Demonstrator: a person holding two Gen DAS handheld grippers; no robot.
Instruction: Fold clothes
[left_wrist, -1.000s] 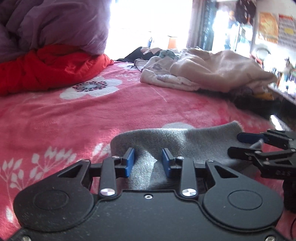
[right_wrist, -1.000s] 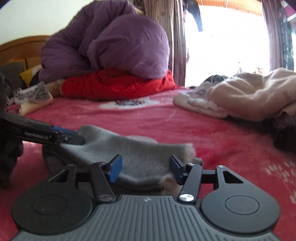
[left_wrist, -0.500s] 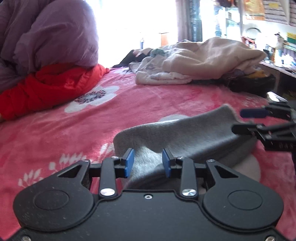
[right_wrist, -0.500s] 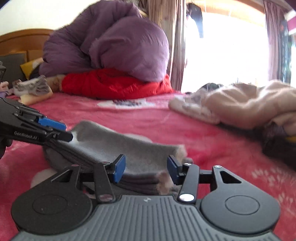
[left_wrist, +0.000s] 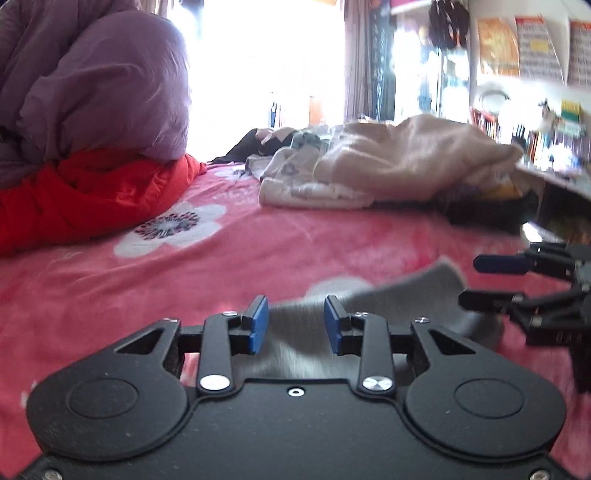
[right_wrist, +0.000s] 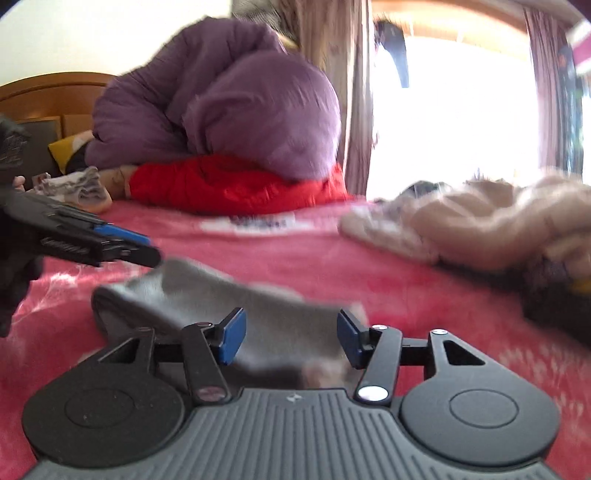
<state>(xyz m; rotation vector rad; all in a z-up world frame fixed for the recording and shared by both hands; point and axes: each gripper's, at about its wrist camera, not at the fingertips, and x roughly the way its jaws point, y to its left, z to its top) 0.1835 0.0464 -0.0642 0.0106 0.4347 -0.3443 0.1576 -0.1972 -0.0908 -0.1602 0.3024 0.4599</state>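
A folded grey garment (left_wrist: 399, 302) lies on the pink flowered bedspread (left_wrist: 258, 254); it also shows in the right wrist view (right_wrist: 229, 302). My left gripper (left_wrist: 295, 325) is open, its blue pads on either side of the garment's near edge without pinching it. My right gripper (right_wrist: 290, 338) is open over the garment's other end. Each gripper shows in the other's view, the right one (left_wrist: 495, 280) at the far right, the left one (right_wrist: 122, 245) at the left.
A purple duvet (left_wrist: 92, 85) sits on a red quilt (left_wrist: 85, 192) at the back left. A heap of beige and white clothes (left_wrist: 388, 162) lies at the back right, with a dark item beside it. A cluttered shelf (left_wrist: 554, 147) stands right of the bed.
Both grippers have lifted and pulled back a little from the grey garment, which has dropped lower onto the bed. The right gripper's jaws have widened.
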